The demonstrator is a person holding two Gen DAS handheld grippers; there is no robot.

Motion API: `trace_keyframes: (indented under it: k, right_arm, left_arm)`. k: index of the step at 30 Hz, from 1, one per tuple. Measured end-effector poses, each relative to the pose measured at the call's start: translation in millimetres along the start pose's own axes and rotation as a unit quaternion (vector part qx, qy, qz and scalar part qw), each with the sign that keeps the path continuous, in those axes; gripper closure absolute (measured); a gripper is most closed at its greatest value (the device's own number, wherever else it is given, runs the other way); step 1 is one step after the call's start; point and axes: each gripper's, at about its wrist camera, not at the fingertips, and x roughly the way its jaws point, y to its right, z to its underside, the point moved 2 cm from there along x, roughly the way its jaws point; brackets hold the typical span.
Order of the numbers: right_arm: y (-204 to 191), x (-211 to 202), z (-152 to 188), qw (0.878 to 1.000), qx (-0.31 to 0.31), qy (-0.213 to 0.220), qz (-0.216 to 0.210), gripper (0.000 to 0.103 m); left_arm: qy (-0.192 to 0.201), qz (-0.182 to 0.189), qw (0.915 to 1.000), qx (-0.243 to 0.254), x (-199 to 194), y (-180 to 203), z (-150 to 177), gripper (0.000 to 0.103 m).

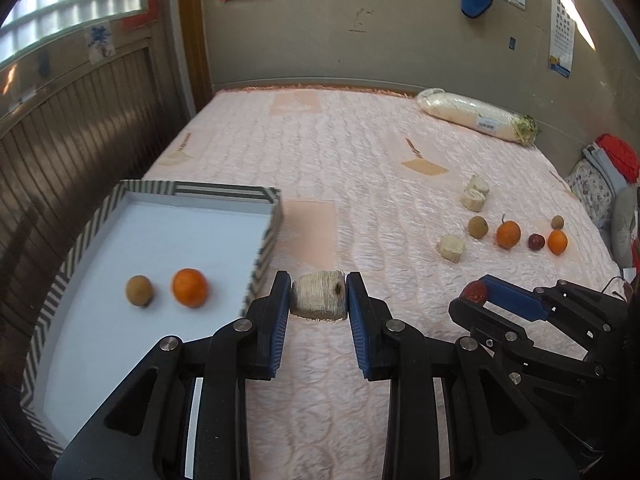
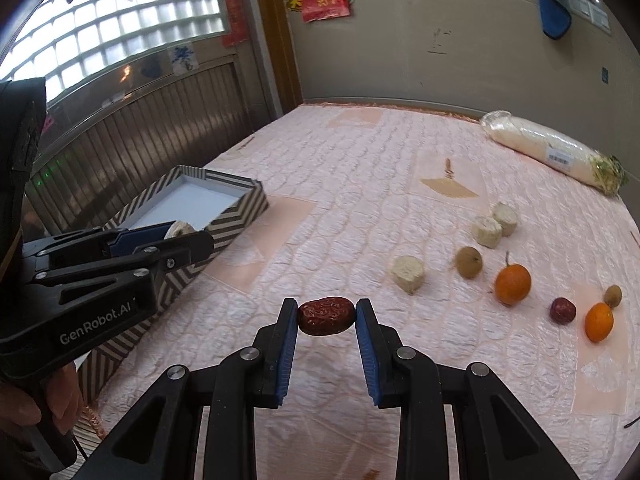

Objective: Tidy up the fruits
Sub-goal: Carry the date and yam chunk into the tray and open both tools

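My left gripper (image 1: 319, 294) is shut on a pale fibrous chunk (image 1: 319, 297), held above the pink bed beside the right wall of a striped tray (image 1: 264, 252). The tray holds a brown round fruit (image 1: 139, 289) and an orange (image 1: 189, 287). My right gripper (image 2: 327, 316) is shut on a wrinkled red date (image 2: 326, 316), held above the bed; it also shows in the left wrist view (image 1: 474, 292). More fruit lies at the right: oranges (image 2: 512, 283) (image 2: 599, 321), a brown fruit (image 2: 469, 262), a dark red fruit (image 2: 562, 310) and pale chunks (image 2: 408, 274).
A wrapped white vegetable (image 2: 552, 152) lies at the far right of the bed. A wood-panelled wall with a glass-block window (image 2: 120, 28) runs along the left. Folded cloth and cushions (image 1: 600, 184) sit at the bed's right edge.
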Motion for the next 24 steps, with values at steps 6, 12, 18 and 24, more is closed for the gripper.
trace_keyframes:
  k: [6,12,18,24]
  right_arm:
    - [-20,0,-5,1.0,-0.015,0.002,-0.007,0.075]
    - [-42,3,-13,0.999,-0.035,0.004,-0.015,0.075]
    - [-68,11,-19,0.998,-0.058,0.002,-0.029,0.075]
    - [-92,21,-27,0.996,-0.08,-0.002,-0.045,0.075]
  left_arm:
    - [0.007,-0.011,0.9998,-0.014,-9,-22,3,0.075]
    - [0.013,-0.025,0.9992,-0.029,-17,-46,5,0.075]
    - [0.015,-0.042,0.998,-0.044,-21,-70,9,0.075]
    - [0.009,-0.062,0.9959,-0.065,-21,-97,16,0.075]
